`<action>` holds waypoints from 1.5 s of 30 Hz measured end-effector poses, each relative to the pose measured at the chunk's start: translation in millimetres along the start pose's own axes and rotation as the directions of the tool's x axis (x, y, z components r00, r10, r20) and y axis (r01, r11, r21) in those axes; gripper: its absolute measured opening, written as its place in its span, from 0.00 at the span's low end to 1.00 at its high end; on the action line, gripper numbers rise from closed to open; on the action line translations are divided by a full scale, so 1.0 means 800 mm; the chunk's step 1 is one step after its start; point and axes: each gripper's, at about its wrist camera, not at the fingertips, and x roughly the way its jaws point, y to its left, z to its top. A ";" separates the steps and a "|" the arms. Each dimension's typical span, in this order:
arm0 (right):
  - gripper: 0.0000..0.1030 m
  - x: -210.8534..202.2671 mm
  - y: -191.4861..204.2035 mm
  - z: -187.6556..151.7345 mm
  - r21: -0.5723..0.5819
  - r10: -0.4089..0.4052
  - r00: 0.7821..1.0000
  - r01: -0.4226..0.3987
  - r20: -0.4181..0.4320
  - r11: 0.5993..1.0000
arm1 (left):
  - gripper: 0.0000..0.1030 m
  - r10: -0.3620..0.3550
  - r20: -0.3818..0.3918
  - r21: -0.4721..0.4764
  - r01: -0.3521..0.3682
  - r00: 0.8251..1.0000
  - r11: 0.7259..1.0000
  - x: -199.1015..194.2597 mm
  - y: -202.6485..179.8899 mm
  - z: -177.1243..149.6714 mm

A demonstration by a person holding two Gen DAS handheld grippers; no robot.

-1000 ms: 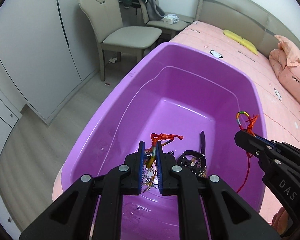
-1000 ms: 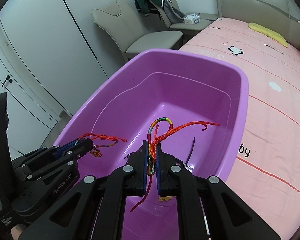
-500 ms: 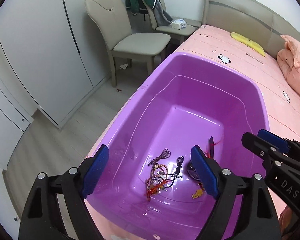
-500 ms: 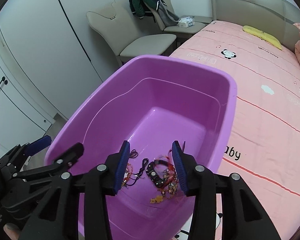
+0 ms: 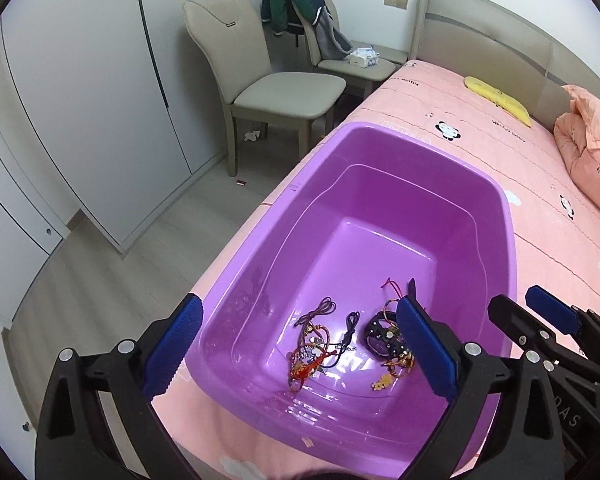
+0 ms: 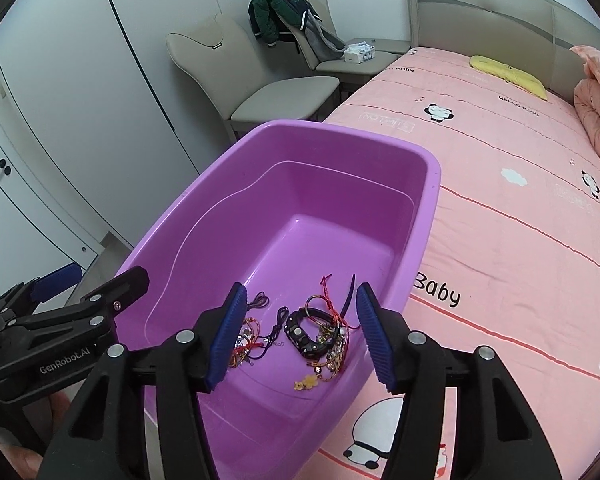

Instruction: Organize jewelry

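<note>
A purple plastic tub (image 5: 496, 208) (image 6: 432, 184) stands on the pink bed. At its near end lie several pieces of jewelry: red and gold string bracelets (image 5: 310, 354) (image 6: 246, 338), a black studded bracelet (image 5: 380, 336) (image 6: 304, 334), a thin black cord (image 5: 350, 330) and a small gold charm (image 5: 382, 381) (image 6: 307, 381). My left gripper (image 5: 300, 350) is wide open and empty above the tub's near rim. My right gripper (image 6: 302, 334) is open and empty above the jewelry; it also shows at the right of the left wrist view (image 5: 536, 322).
The pink bedsheet (image 6: 520, 240) with panda prints spreads to the right, with a pink pillow (image 5: 592, 156) and a yellow item (image 5: 498, 100) near the headboard. A beige chair (image 5: 276, 84) and a second chair with a jacket (image 5: 300, 8) stand beyond the tub. White wardrobe doors (image 5: 80, 100) are at the left.
One second ago each gripper was shut on a string bracelet over the tub. Both have opened, the bracelets now lie in the tub, and both grippers have pulled up and back.
</note>
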 end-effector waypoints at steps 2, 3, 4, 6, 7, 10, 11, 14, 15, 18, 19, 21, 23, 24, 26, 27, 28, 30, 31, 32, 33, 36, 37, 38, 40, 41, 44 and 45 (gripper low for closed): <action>0.56 -0.007 0.000 -0.003 -0.002 -0.010 1.000 0.010 0.002 1.000 | 0.93 0.006 0.006 -0.001 -0.006 1.000 1.000 -0.007 -0.001 -0.002; 0.56 -0.011 0.000 -0.005 -0.002 -0.015 1.000 0.015 0.003 1.000 | 0.94 0.005 0.007 -0.002 -0.005 1.000 1.000 -0.011 -0.001 -0.003; 0.56 -0.013 -0.001 -0.007 -0.002 -0.019 1.000 0.019 0.003 1.000 | 0.94 0.002 0.007 -0.006 -0.002 1.000 1.000 -0.014 -0.001 -0.004; 0.57 -0.018 -0.002 -0.009 0.001 -0.032 0.999 0.032 -0.004 0.999 | 0.94 -0.004 0.006 -0.012 0.004 1.000 1.000 -0.019 -0.002 -0.006; 0.57 -0.020 -0.001 -0.010 0.003 -0.034 0.999 0.034 -0.005 0.999 | 0.94 -0.003 0.007 -0.014 0.003 1.000 1.000 -0.022 -0.002 -0.006; 0.58 -0.028 -0.003 -0.013 0.015 -0.041 0.999 0.041 -0.011 0.999 | 0.94 0.001 0.010 -0.018 -0.001 1.000 1.000 -0.029 -0.003 -0.007; 0.58 -0.030 -0.004 -0.013 0.017 -0.043 0.999 0.044 -0.012 0.999 | 0.94 0.003 0.012 -0.015 -0.003 1.000 1.000 -0.031 -0.003 -0.007; 0.58 -0.037 -0.005 -0.015 0.025 -0.044 0.999 0.044 -0.011 0.999 | 0.94 0.002 0.014 -0.006 -0.001 1.000 1.000 -0.037 -0.007 -0.008; 0.58 -0.039 -0.005 -0.015 0.027 -0.047 0.999 0.047 -0.010 0.999 | 0.94 0.002 0.013 -0.002 -0.002 1.000 1.000 -0.039 -0.008 -0.009; 0.58 -0.044 -0.004 -0.018 0.026 -0.046 0.999 0.046 -0.004 0.999 | 0.94 0.004 0.013 0.007 -0.005 1.000 1.000 -0.044 -0.009 -0.011; 0.58 -0.044 -0.004 -0.017 0.026 -0.046 0.999 0.046 -0.003 0.999 | 0.94 0.004 0.014 0.007 -0.004 1.000 1.000 -0.045 -0.009 -0.012; 0.59 -0.047 -0.003 -0.018 0.024 -0.043 0.999 0.043 0.000 0.999 | 0.94 0.006 0.016 0.005 -0.006 1.000 1.000 -0.048 -0.009 -0.014; 0.59 -0.050 -0.002 -0.018 0.023 -0.043 0.999 0.043 0.004 0.999 | 0.94 0.013 0.020 0.008 -0.013 1.000 1.000 -0.051 -0.010 -0.014; 0.59 -0.051 -0.003 -0.018 0.024 -0.041 0.999 0.041 0.005 0.999 | 0.94 0.016 0.022 0.009 -0.016 1.000 1.000 -0.052 -0.011 -0.014; 0.59 -0.053 -0.004 -0.018 0.025 -0.041 0.999 0.040 0.005 0.999 | 0.94 0.014 0.021 0.007 -0.014 1.000 1.000 -0.054 -0.011 -0.015; 0.59 -0.052 -0.004 -0.017 0.025 -0.040 0.999 0.040 0.005 0.999 | 0.94 0.010 0.021 0.006 -0.010 1.000 1.000 -0.054 -0.011 -0.015; 0.59 -0.053 -0.005 -0.017 0.026 -0.039 0.999 0.039 0.006 0.999 | 0.94 0.008 0.019 0.005 -0.009 1.000 1.000 -0.055 -0.010 -0.015; 0.59 -0.055 -0.005 -0.017 0.027 -0.039 0.999 0.039 0.008 0.999 | 0.94 0.008 0.020 0.004 -0.008 1.000 1.000 -0.055 -0.009 -0.014; 0.59 -0.056 -0.005 -0.016 0.027 -0.039 0.999 0.038 0.008 0.999 | 0.94 0.002 0.018 0.004 -0.002 1.000 1.000 -0.055 -0.009 -0.014; 0.59 -0.056 -0.005 -0.016 0.029 -0.037 0.999 0.037 0.008 0.999 | 0.94 -0.003 0.017 0.003 0.002 1.000 1.000 -0.055 -0.009 -0.013; 0.59 -0.056 -0.005 -0.017 0.030 -0.037 0.999 0.036 0.008 0.999 | 0.94 -0.005 0.016 0.003 0.005 1.000 1.000 -0.056 -0.010 -0.013; 0.59 -0.058 -0.004 -0.017 0.029 -0.037 0.999 0.037 0.011 0.999 | 0.94 -0.004 0.020 0.006 0.003 1.000 1.000 -0.057 -0.010 -0.013; 0.59 -0.059 -0.004 -0.017 0.028 -0.037 0.999 0.037 0.011 0.999 | 0.94 -0.004 0.022 0.007 0.004 1.000 1.000 -0.058 -0.010 -0.013; 0.59 -0.059 -0.003 -0.017 0.028 -0.036 0.999 0.035 0.011 0.999 | 0.94 -0.003 0.022 0.007 0.003 1.000 1.000 -0.057 -0.010 -0.013; 0.59 -0.059 -0.003 -0.017 0.028 -0.037 0.999 0.037 0.011 0.999 | 0.94 0.000 0.019 0.005 0.000 1.000 1.000 -0.057 -0.010 -0.013; 0.59 -0.059 -0.002 -0.017 0.027 -0.039 0.999 0.039 0.011 0.999 | 0.94 0.000 0.018 0.005 0.000 1.000 1.000 -0.057 -0.010 -0.013; 0.59 -0.059 0.000 -0.017 0.023 -0.044 0.999 0.044 0.012 0.999 | 0.94 0.002 0.018 0.005 -0.002 1.000 1.000 -0.058 -0.010 -0.013; 0.59 -0.060 0.000 -0.017 0.024 -0.043 0.999 0.043 0.012 0.999 | 0.94 0.003 0.017 0.004 -0.003 1.000 1.000 -0.058 -0.009 -0.013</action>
